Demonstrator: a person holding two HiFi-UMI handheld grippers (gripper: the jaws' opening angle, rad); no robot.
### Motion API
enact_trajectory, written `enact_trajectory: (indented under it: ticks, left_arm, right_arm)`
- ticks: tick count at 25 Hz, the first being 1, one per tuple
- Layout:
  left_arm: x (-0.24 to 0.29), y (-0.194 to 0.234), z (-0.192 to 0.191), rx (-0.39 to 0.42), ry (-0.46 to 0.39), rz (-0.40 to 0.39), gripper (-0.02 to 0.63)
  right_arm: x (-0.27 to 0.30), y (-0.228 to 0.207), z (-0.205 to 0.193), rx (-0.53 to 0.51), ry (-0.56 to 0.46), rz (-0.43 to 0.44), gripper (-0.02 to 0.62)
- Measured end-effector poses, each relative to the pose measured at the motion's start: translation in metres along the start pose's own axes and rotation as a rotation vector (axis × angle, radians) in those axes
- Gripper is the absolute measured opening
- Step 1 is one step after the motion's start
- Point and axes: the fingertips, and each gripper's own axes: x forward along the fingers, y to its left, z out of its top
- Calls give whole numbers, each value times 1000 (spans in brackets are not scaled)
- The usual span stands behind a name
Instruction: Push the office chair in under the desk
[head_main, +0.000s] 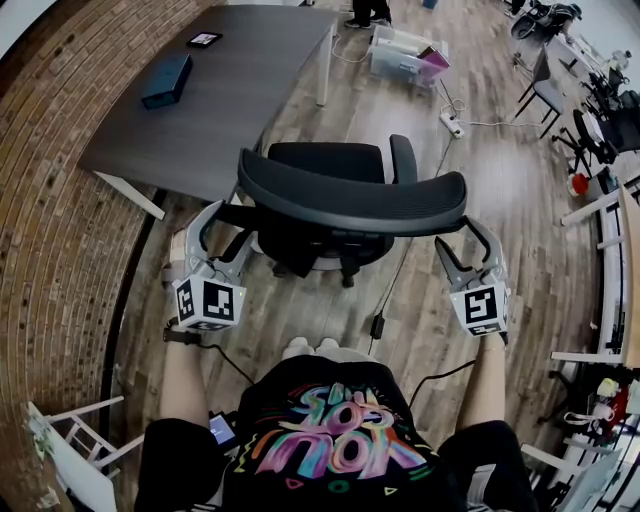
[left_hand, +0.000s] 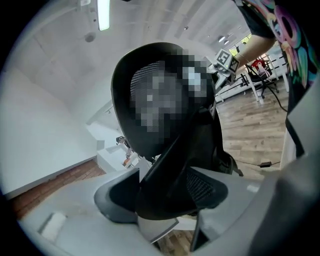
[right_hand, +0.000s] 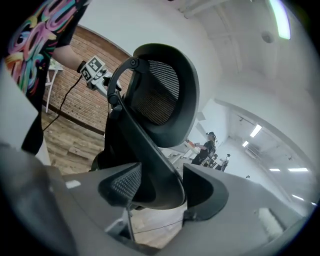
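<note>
**Q:** Left side first. What is the left gripper (head_main: 228, 236) doing?

**A:** It sits at the left end of the backrest of the chair (head_main: 350, 196). Its fingers (left_hand: 116, 194) stand wide apart with the backrest's dark edge in the gap. I see no squeeze on it.

**Q:** Why straddle it rather than clamp?

**A:** My reading is that a push needs a stop against the back, not a hold. Open fingers on either side should keep the edge from slipping off sideways.

**Q:** And the chair itself?

**A:** It is between the two pairs of fingers, with the backrest towards the person and the seat facing away. The desk (head_main: 232, 95) lies beyond the fingers, up and to the left. The seat stands just off its near corner and is not under it yet.

**Q:** Right side?

**A:** The right gripper (head_main: 458, 240) mirrors the left at the backrest's right end. Its fingers (right_hand: 206, 189) are spread with the edge between them, and nothing is gripped. I'd judge that one gripper at each end keeps the chair from swivelling.
</note>
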Motion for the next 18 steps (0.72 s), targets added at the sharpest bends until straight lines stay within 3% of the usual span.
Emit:
enact_trajectory:
  ticks: [4,8,18]
  left_arm:
    - [5,-1,3,42,13,13,281]
    - [7,2,6,32,21,48,272]
    - [11,1,9,39,30,114,270]
  right_arm:
    - [4,7,7,-55,-1,10,232]
    - [7,7,4,-82,21,5,235]
    - [15,-4,1,-40,44,-24,259]
